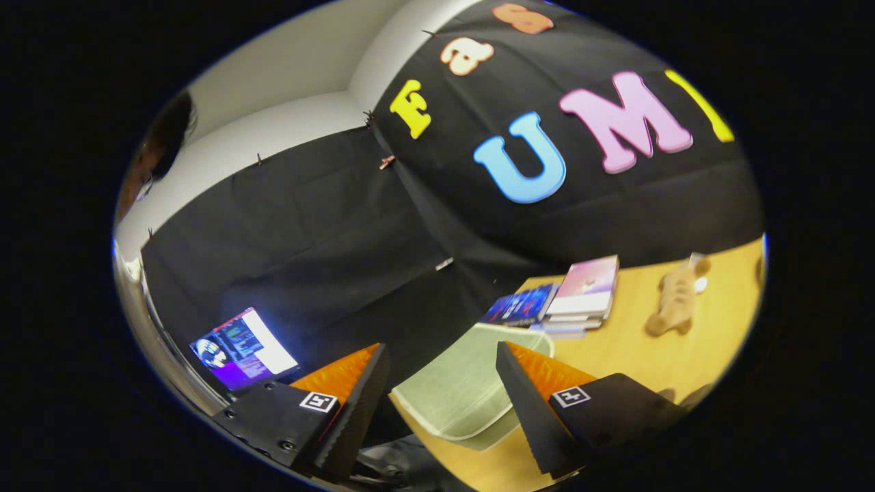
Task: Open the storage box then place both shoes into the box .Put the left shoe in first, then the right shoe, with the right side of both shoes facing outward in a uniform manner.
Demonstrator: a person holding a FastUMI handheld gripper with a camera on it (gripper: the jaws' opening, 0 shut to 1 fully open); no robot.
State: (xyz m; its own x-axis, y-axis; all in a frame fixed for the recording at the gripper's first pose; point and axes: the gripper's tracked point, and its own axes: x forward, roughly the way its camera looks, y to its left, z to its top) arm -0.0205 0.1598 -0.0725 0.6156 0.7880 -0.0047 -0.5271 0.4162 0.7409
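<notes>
My gripper (444, 369) is open, tilted, with nothing between its fingers. Just ahead of and between the fingers lies a pale translucent storage box (458, 393) with rounded corners, resting on the wooden table (683, 355) near its corner. I cannot tell from here whether its top is open or closed. Both fingers hover above the box and touch nothing.
Beyond the box lies a stack of books (581, 294) with a blue book (523, 305) beside it. A brown plush toy (673, 297) lies further right on the table. A lit screen (243, 348) glows off the table beyond the left finger. A person's head (157, 157) appears far left.
</notes>
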